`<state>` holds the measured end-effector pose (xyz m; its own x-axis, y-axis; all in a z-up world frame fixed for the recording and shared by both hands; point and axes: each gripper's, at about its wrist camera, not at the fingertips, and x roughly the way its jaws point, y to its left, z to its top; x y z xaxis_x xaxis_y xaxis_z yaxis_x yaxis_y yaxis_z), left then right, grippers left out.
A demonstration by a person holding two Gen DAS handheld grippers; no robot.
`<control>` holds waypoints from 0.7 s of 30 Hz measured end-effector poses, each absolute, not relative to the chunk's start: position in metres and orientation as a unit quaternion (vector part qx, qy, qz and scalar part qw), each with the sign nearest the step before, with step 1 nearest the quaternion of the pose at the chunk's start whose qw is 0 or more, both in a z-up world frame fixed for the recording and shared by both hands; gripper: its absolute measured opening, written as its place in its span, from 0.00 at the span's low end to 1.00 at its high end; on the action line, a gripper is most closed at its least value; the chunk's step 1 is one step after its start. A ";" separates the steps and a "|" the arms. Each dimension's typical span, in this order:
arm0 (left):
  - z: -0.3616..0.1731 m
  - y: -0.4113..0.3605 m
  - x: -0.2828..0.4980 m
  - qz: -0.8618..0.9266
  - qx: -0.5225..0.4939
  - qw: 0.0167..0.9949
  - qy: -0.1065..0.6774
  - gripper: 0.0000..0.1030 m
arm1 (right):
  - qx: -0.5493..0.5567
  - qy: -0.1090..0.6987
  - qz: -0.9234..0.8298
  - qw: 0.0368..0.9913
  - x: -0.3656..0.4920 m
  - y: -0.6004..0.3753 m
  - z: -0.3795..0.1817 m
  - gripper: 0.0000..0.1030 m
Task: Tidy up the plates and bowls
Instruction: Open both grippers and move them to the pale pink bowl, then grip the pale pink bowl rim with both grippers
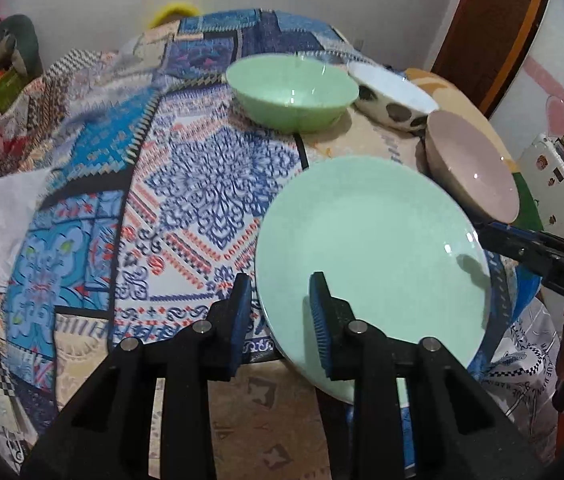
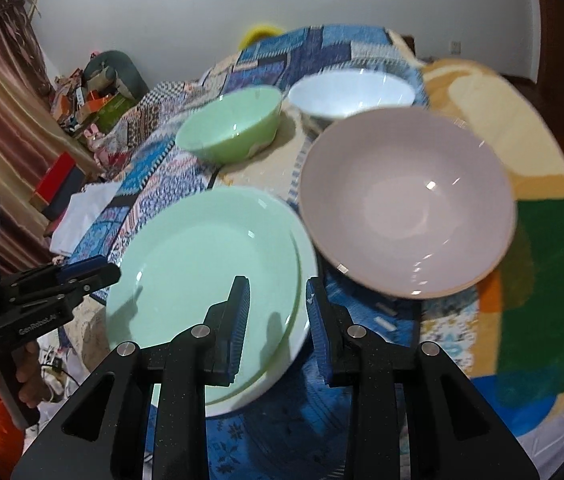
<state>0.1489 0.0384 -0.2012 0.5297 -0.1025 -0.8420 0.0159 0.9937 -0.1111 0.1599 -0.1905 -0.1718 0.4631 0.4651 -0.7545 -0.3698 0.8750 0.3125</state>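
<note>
Black tongs with blue pads frame each view. The left tongs (image 1: 280,300) are held apart, straddling the near left rim of the green plate (image 1: 369,248); whether the pads touch it cannot be told. The right tongs (image 2: 276,304) are likewise held apart, straddling the plate's opposite rim, one pad over the plate's face and one outside it. In the right wrist view a second, white rim is seen under the green plate, so two plates seem to be stacked. The plate is round and lies roughly flat, face up, on a patterned blue cloth (image 1: 186,184). Just beyond it on the right a pink bowl (image 2: 405,208) is seen, tilted toward the right camera. Farther back a green bowl (image 1: 291,92) stands upright, with a white spotted bowl (image 1: 391,96) beside it.
</note>
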 end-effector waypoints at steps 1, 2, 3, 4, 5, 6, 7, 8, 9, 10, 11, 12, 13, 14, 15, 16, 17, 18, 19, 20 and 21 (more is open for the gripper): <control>-0.196 0.037 0.148 -0.034 -0.043 0.876 0.478 0.36 | 0.050 0.452 0.241 0.857 0.159 -0.193 -0.168 0.26; -0.189 0.035 0.146 -0.036 -0.042 0.881 0.471 0.38 | 0.047 0.444 0.236 0.863 0.159 -0.196 -0.162 0.27; -0.184 0.033 0.144 -0.037 -0.041 0.884 0.464 0.43 | 0.046 0.438 0.234 0.867 0.158 -0.198 -0.158 0.27; -0.178 0.031 0.143 -0.039 -0.040 0.888 0.456 0.46 | 0.045 0.432 0.231 0.871 0.158 -0.200 -0.154 0.29; -0.170 0.027 0.142 -0.043 -0.038 0.893 0.447 0.47 | 0.045 0.425 0.227 0.875 0.158 -0.204 -0.149 0.33; -0.164 0.024 0.142 -0.046 -0.037 0.896 0.440 0.50 | 0.045 0.420 0.223 0.879 0.159 -0.206 -0.146 0.36; -0.159 0.021 0.142 -0.050 -0.036 0.899 0.434 0.52 | 0.046 0.414 0.218 0.882 0.160 -0.209 -0.142 0.41; -0.152 0.016 0.142 -0.054 -0.036 0.902 0.426 0.54 | 0.048 0.407 0.215 0.886 0.160 -0.212 -0.138 0.44; -0.146 0.012 0.143 -0.057 -0.035 0.905 0.420 0.60 | 0.050 0.401 0.211 0.890 0.160 -0.215 -0.135 0.45; -0.142 0.009 0.144 -0.060 -0.035 0.907 0.415 0.64 | 0.051 0.397 0.208 0.893 0.161 -0.218 -0.132 0.48; -0.137 0.005 0.145 -0.064 -0.036 0.910 0.407 0.65 | 0.052 0.392 0.203 0.896 0.162 -0.221 -0.129 0.51; -0.132 0.001 0.146 -0.068 -0.037 0.912 0.402 0.68 | 0.054 0.387 0.198 0.899 0.162 -0.225 -0.126 0.53; -0.130 -0.002 0.148 -0.071 -0.036 0.914 0.398 0.71 | 0.057 0.383 0.194 0.901 0.162 -0.228 -0.124 0.56; -0.126 -0.007 0.150 -0.074 -0.037 0.915 0.394 0.74 | 0.058 0.376 0.187 0.905 0.163 -0.233 -0.122 0.59; -0.123 -0.010 0.153 -0.078 -0.038 0.917 0.390 0.81 | 0.059 0.372 0.183 0.908 0.163 -0.235 -0.120 0.59; -0.121 -0.014 0.155 -0.081 -0.039 0.919 0.385 0.86 | 0.058 0.369 0.178 0.910 0.164 -0.238 -0.118 0.61; -0.118 -0.018 0.158 -0.083 -0.039 0.921 0.379 0.87 | 0.058 0.366 0.173 0.912 0.165 -0.242 -0.117 0.62; -0.117 -0.022 0.161 -0.084 -0.039 0.922 0.376 0.88 | 0.058 0.364 0.168 0.914 0.166 -0.245 -0.116 0.63; -0.115 -0.026 0.164 -0.087 -0.038 0.922 0.374 0.88 | 0.058 0.361 0.165 0.916 0.167 -0.248 -0.115 0.66; -0.115 -0.031 0.169 -0.091 -0.035 0.922 0.374 0.88 | 0.061 0.359 0.160 0.917 0.168 -0.252 -0.115 0.68; -0.115 -0.035 0.173 -0.094 -0.034 0.922 0.375 0.88 | 0.063 0.358 0.156 0.918 0.170 -0.255 -0.116 0.68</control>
<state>0.1726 -0.0348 -0.1152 0.7011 -0.1988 -0.6848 0.1472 0.9800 -0.1338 0.1699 -0.2551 -0.1157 0.6949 0.3316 -0.6381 -0.2418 0.9434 0.2269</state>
